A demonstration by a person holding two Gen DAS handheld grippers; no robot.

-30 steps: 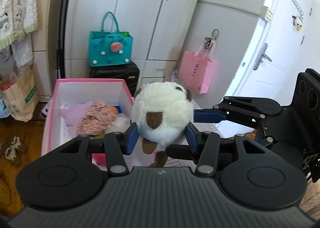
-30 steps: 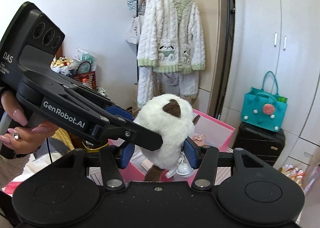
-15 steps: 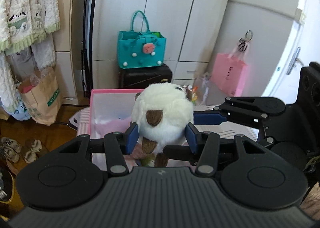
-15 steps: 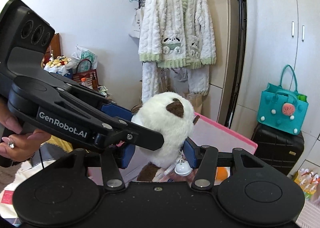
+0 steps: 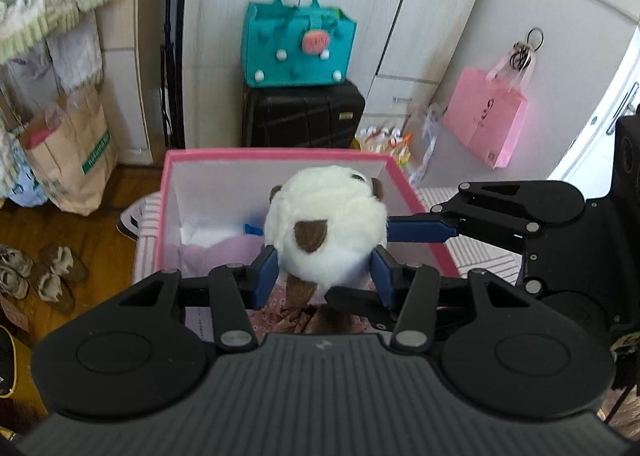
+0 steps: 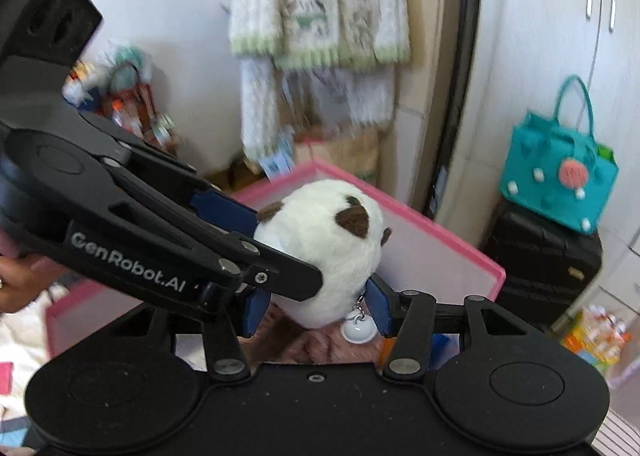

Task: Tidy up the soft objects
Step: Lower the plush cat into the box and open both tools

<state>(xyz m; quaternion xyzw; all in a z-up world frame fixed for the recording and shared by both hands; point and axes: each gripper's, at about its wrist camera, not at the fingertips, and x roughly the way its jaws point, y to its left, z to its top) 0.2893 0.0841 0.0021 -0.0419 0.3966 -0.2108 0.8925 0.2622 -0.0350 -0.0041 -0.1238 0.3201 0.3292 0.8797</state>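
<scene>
Both pairs of fingers [image 5: 264, 276] clamped on white plush toy [image 5: 326, 234], over pink box [image 5: 276, 153], teal bag [image 5: 298, 43] on black suitcase [image 5: 304, 115].

Place: a lived-in bedroom or dressing corner of a home
Storage: tall pale wardrobe [image 5: 400, 15] with slim handles — drawers below
Clothing: fluffy white-and-green cardigan [image 6: 320, 3] hanging on a black garment rail [image 5: 176, 35]
Bags: teal felt tote [image 5: 300, 43] atop a black suitcase [image 5: 304, 115]; pink gift bag [image 5: 486, 115] on a hook; brown paper bag [image 5: 68, 151]
Floor: wood boards, with worn slippers [image 5: 44, 268] lying about
Exit: white door [image 5: 608, 107] with a lever handle
</scene>
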